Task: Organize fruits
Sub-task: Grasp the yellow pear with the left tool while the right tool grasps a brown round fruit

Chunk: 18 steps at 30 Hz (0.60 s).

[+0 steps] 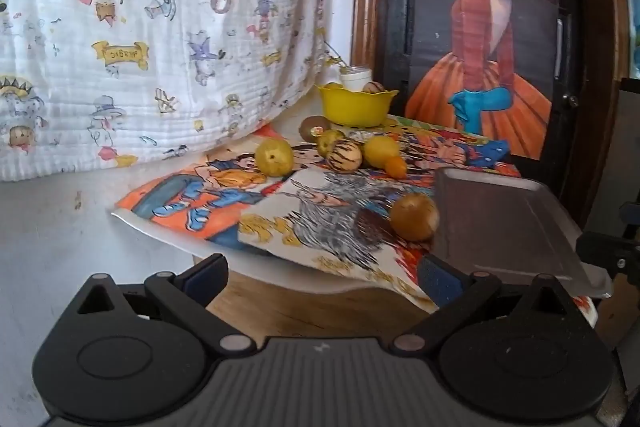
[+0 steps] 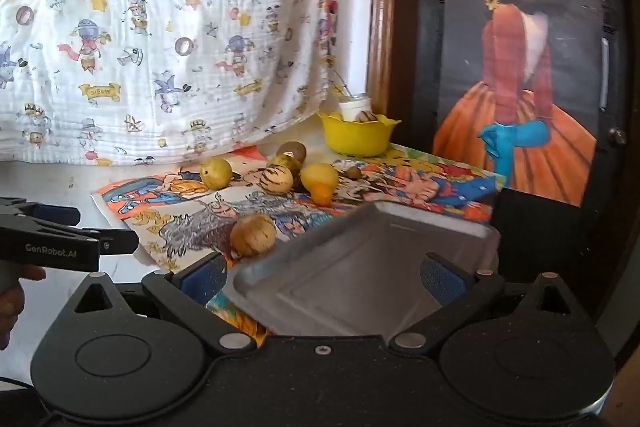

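Both tools hang just short of the near edge of the table, which is covered by a cartoon-print mat. The left hand-held gripper has its jaws spread as wide as they go, with nothing between the blue pads. The right hand-held gripper is spread just as wide and grips nothing; its view looks over the near corner of a grey metal tray that sits on the mat. A brownish round fruit lies just beside the tray's left edge. Further back, 1 yellow-green fruit sits apart to the left, and a cluster holds a striped fruit, a yellow fruit, a small orange fruit and a brown kiwi. Behind them a yellow bowl holds another striped fruit. A printed cloth hangs behind.
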Motion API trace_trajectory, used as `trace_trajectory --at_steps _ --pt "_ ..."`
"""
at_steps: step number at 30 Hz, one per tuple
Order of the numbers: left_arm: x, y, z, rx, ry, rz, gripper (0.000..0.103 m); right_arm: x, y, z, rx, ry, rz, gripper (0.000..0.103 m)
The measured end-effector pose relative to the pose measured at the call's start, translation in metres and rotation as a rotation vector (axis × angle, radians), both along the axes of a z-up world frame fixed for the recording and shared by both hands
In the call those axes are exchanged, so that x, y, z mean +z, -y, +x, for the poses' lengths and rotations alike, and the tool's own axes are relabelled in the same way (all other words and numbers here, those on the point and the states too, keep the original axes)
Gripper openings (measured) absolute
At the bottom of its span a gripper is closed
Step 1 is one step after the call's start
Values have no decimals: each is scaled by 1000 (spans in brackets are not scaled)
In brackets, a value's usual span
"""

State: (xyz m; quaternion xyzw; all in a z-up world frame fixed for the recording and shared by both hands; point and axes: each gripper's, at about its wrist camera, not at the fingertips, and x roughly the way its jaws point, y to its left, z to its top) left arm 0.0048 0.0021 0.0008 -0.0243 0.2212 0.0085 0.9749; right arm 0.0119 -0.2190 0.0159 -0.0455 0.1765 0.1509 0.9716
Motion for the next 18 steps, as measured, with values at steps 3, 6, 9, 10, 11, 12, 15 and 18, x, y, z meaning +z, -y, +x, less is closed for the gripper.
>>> trace_trajectory --at_steps 3,6,9,10,11,12,15,18 --pt "3 -7 17 11 -5 3 103 2 -5 16 25 -5 -28 103" --pt "6 -14 35 18 -13 -1 103 2 -13 33 49 -16 -49 103" --pt "6 -18 53 20 -16 5 103 1 -24 48 70 -34 -34 103" --pt "6 -20 60 20 -20 8 103 0 -27 53 74 -41 -24 103" --pt "5 -24 66 15 -12 15 103 0 -32 57 77 -49 -14 103" --pt "5 -26 72 13 -17 17 103 -1 -36 62 80 -58 -4 103" --pt "7 -34 92 0 -29 22 103 -4 -53 75 90 -80 19 103" --pt "8 -40 117 -8 -69 61 103 -9 -73 83 101 -79 -5 102"
